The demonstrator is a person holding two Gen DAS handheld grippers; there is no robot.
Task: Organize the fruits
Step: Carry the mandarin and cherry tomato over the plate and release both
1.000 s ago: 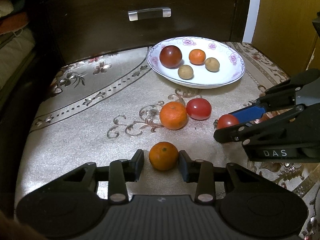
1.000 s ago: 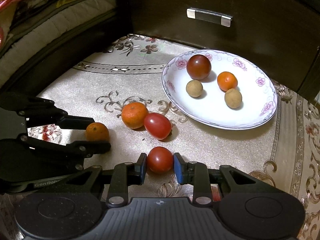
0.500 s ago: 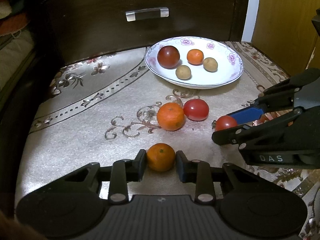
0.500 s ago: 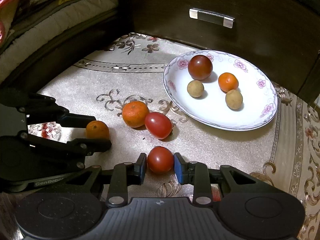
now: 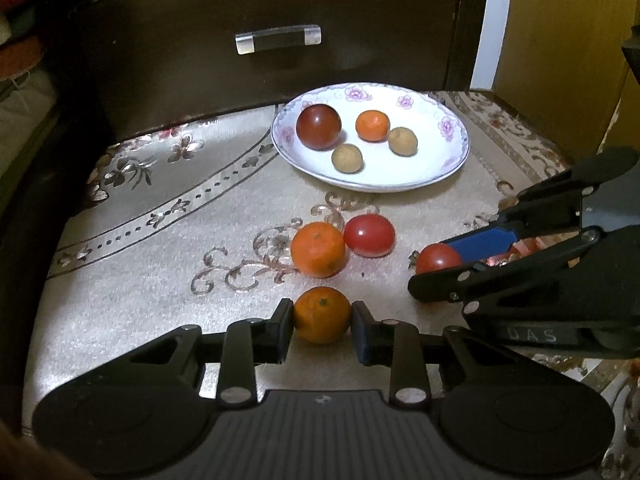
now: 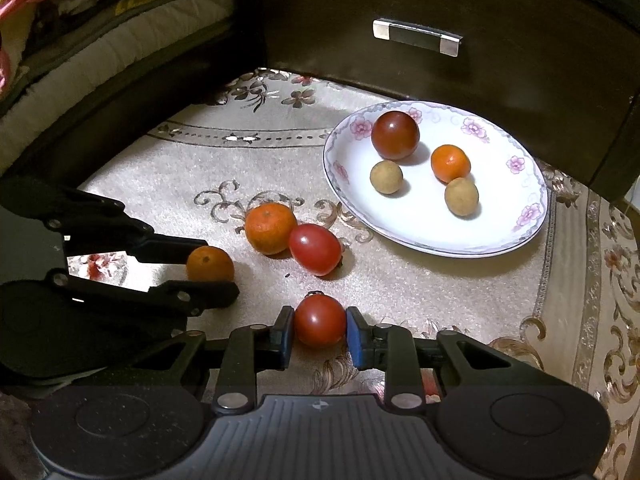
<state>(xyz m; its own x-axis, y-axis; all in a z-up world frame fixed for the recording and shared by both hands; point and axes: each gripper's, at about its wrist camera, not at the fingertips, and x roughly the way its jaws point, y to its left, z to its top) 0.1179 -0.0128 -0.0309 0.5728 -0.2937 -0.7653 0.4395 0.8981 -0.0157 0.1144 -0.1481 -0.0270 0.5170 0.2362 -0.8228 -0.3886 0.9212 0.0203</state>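
Observation:
My left gripper [image 5: 322, 322] is shut on a small orange [image 5: 322, 313], low over the patterned cloth; the same orange [image 6: 210, 264] shows in the right wrist view. My right gripper [image 6: 319, 330] is shut on a red tomato [image 6: 320, 320], which also shows in the left wrist view [image 5: 436, 258]. A bigger orange [image 5: 318, 249] and another red tomato [image 5: 370, 235] lie touching on the cloth between the grippers and the white flowered plate [image 5: 424, 178]. The plate holds a dark red tomato [image 5: 319, 126], a small orange [image 5: 372, 125] and two tan round fruits [image 5: 347, 157].
A dark drawer front with a metal handle [image 5: 278, 38] stands just behind the plate. Bedding [image 6: 100, 20] lies at the far left. A yellow wall [image 5: 560, 40] rises at the right. The cloth-covered top [image 5: 140, 280] ends near the grippers.
My left gripper's jaws have closed onto the small orange. My right gripper stays shut on the tomato. Both views have risen slightly.

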